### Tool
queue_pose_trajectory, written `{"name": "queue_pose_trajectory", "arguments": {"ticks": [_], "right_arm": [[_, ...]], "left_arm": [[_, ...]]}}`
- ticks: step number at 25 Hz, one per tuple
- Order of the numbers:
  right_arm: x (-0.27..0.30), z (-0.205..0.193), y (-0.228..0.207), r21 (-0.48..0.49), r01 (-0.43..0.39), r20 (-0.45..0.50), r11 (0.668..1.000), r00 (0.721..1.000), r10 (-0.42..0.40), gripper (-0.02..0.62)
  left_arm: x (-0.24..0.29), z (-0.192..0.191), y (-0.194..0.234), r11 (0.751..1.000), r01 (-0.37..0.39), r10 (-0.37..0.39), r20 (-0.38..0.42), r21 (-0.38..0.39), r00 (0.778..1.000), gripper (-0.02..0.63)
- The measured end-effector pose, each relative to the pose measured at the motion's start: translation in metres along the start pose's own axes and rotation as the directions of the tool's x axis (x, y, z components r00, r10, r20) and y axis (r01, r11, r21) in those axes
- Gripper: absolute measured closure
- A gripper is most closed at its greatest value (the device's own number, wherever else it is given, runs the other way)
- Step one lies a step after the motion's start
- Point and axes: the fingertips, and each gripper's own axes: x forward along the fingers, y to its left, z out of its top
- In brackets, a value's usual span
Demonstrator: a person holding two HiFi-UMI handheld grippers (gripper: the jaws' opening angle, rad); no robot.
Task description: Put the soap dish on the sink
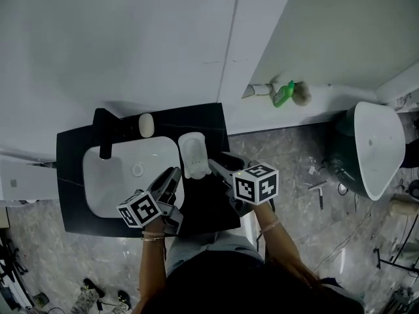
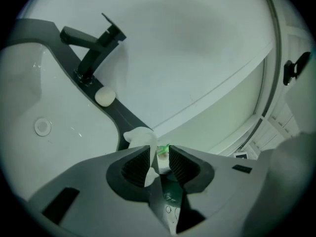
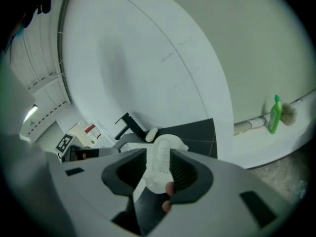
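Note:
The white soap dish (image 1: 194, 150) hangs over the black countertop (image 1: 206, 120), just right of the white sink basin (image 1: 114, 188). My left gripper (image 1: 175, 173) is at its near left corner and my right gripper (image 1: 215, 165) at its near right corner. In the left gripper view the dish (image 2: 142, 136) is edge-on, its rim running down between the narrow jaws of the left gripper (image 2: 159, 157) along the left pad. In the right gripper view the dish (image 3: 163, 154) fills the gap of the right gripper (image 3: 159, 169), touching both pads.
A black faucet (image 1: 103, 133) and a pale soap bar (image 1: 146, 125) stand at the back of the counter. A green bottle (image 1: 283, 94) lies on a ledge by the wall. A large white fixture (image 1: 376, 146) stands on the cluttered floor to the right.

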Motion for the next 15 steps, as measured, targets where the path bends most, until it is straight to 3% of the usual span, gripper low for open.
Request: {"name": "queue_pose_trajectory", "arguments": {"ticks": [5, 8, 10, 15], "right_arm": [[-0.056, 0.012, 0.038, -0.057, -0.018, 0.099, 0.998, 0.995, 0.024, 0.51], [-0.092, 0.014, 0.06, -0.091, -0.032, 0.157, 0.995, 0.987, 0.046, 0.539], [-0.116, 0.011, 0.073, -0.108, -0.039, 0.187, 0.993, 0.981, 0.059, 0.549], [-0.167, -0.013, 0.1, -0.141, -0.037, 0.219, 0.989, 0.973, 0.068, 0.561]], "left_arm": [[-0.039, -0.01, -0.058, 0.993, 0.062, -0.065, 0.032, 0.099, 0.997, 0.485], [-0.064, -0.019, -0.089, 0.985, 0.055, -0.068, 0.075, 0.165, 0.995, 0.572], [-0.082, -0.028, -0.107, 0.982, 0.054, -0.074, 0.108, 0.181, 0.991, 0.6], [-0.125, -0.056, -0.143, 0.976, 0.04, -0.075, 0.159, 0.213, 0.985, 0.601]]}}
